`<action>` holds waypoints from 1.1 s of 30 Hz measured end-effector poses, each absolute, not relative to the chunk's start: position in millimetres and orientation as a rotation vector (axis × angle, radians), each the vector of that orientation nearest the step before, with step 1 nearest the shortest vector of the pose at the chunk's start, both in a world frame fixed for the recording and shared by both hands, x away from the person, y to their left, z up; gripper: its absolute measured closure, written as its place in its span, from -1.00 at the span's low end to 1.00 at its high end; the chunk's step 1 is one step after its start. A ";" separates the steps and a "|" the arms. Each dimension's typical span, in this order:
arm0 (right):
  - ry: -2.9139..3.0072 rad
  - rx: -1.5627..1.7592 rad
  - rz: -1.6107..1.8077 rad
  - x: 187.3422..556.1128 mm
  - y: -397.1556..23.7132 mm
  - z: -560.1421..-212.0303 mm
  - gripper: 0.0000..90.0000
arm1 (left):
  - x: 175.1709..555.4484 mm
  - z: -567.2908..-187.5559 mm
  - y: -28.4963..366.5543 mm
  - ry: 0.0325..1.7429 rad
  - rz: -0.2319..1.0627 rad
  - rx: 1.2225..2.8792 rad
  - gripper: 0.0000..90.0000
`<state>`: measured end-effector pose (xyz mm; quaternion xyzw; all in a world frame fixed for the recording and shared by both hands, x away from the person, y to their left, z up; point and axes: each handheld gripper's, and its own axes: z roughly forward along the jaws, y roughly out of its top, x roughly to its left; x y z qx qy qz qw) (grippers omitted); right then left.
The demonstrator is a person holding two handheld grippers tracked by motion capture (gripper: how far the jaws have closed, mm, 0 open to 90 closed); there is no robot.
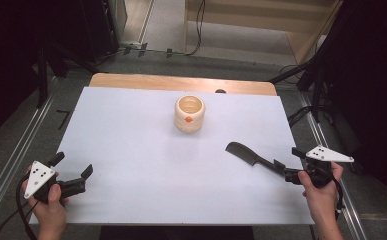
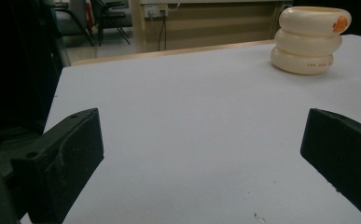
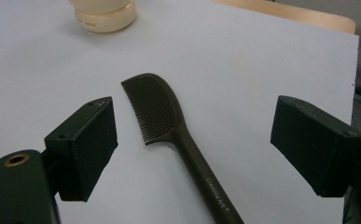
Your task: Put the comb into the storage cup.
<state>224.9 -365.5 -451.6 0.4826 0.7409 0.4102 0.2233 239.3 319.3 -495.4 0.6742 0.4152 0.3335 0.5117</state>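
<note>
Two hand-held grippers at the near edge of the white tabletop [image 1: 131, 150], one at each near corner. Left hand-held gripper [image 1: 72, 172] low by the near-left corner, jaws wide apart with nothing between them, bare white surface stretching ahead. Right hand-held gripper [image 1: 287, 164] by the near-right corner, close to the right edge, jaws standing wide on either side of the dark comb [image 3: 157, 109], pads clear of it; no grip visible. Comb lying flat on the sheet, handle [image 3: 206, 179] toward the right hand-held gripper, toothed head pointing toward the middle of the tabletop. Small pale lettering along the handle, seemingly "Creative Art", hard to read with certainty. Plenty of open room across the middle and left of the sheet, nothing between the left hand-held gripper and the far things. Farther off, near the far centre, a cream ringed cup [image 1: 189, 113] made of three stacked rounded rings, upright, well apart from the comb, with a small orange mark [image 1: 188, 119] on its near side. Tiny dark print on the lowest ring [image 2: 319, 65], too small to read. Beyond the sheet, a strip of bare wooden edge [image 1: 181, 81] along the far side.
</note>
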 end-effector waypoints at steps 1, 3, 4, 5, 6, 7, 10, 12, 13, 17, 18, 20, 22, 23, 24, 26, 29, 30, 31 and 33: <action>2.063 1.337 1.134 227.5 -365.3 -450.2 -0.72 | 239.3 -495.4 319.2 0.996 0.803 1.624 -1.00; 2.103 1.342 1.114 233.0 -364.5 -447.8 -0.72 | 239.3 -495.5 319.0 0.995 0.802 1.626 -1.00; 2.125 1.334 1.104 235.9 -364.2 -446.8 -0.72 | 239.3 -495.5 319.0 0.996 0.804 1.627 -1.00; 2.140 1.328 1.083 238.4 -363.6 -446.0 -0.72 | 239.4 -495.5 318.9 1.000 0.806 1.626 -1.00; 2.152 1.326 1.061 240.8 -362.9 -445.0 -0.72 | 239.4 -495.5 318.9 1.001 0.807 1.625 -1.00; 2.169 1.325 1.045 243.2 -362.4 -444.0 -0.72 | 239.5 -495.6 319.0 1.001 0.807 1.624 -1.00; 2.209 1.313 0.999 250.6 -361.5 -441.7 -0.72 | 239.4 -495.5 319.0 1.003 0.806 1.621 -1.00; 2.240 1.308 0.975 255.5 -360.9 -441.1 -0.71 | 239.5 -495.5 319.0 1.002 0.806 1.621 -1.00; 2.256 1.304 0.963 257.9 -360.2 -441.4 -0.71 | 239.4 -495.5 319.2 1.001 0.806 1.624 -1.00; 2.334 1.261 0.917 267.9 -357.8 -441.2 -0.59 | 239.5 -495.6 319.2 1.001 0.805 1.624 -1.00; 2.357 1.249 0.903 271.0 -357.4 -440.9 -0.57 | 239.5 -495.6 319.1 1.000 0.804 1.625 -1.00; 2.384 1.234 0.886 275.7 -355.7 -441.4 -0.57 | 239.6 -495.7 319.1 1.000 0.804 1.626 -1.00; 2.413 1.223 0.864 281.0 -352.7 -442.1 -0.57 | 239.7 -495.8 319.0 0.997 0.802 1.627 -1.00; 2.427 1.219 0.852 283.3 -350.8 -442.5 -0.57 | 239.6 -495.8 318.8 0.997 0.803 1.629 -1.00; 2.444 1.208 0.834 285.4 -349.2 -442.7 -0.57 | 239.6 -495.8 318.8 0.997 0.804 1.631 -1.00; 2.479 1.185 0.798 289.9 -345.1 -443.6 -0.57 | 239.5 -495.8 318.6 0.996 0.805 1.636 -1.00; 2.511 1.175 0.771 293.8 -340.5 -444.7 -0.56 | 239.6 -495.9 318.4 0.991 0.804 1.637 -1.00; 2.511 1.175 0.771 293.8 -340.5 -444.7 -0.56 | 239.6 -495.9 318.4 0.991 0.804 1.637 -1.00; 2.519 1.158 0.748 296.4 -338.1 -445.8 -0.45 | 239.6 -495.9 318.6 0.992 0.803 1.637 -1.00; 2.529 1.154 0.745 297.1 -337.3 -446.1 -0.44 | 239.6 -495.8 318.7 0.992 0.804 1.639 -1.00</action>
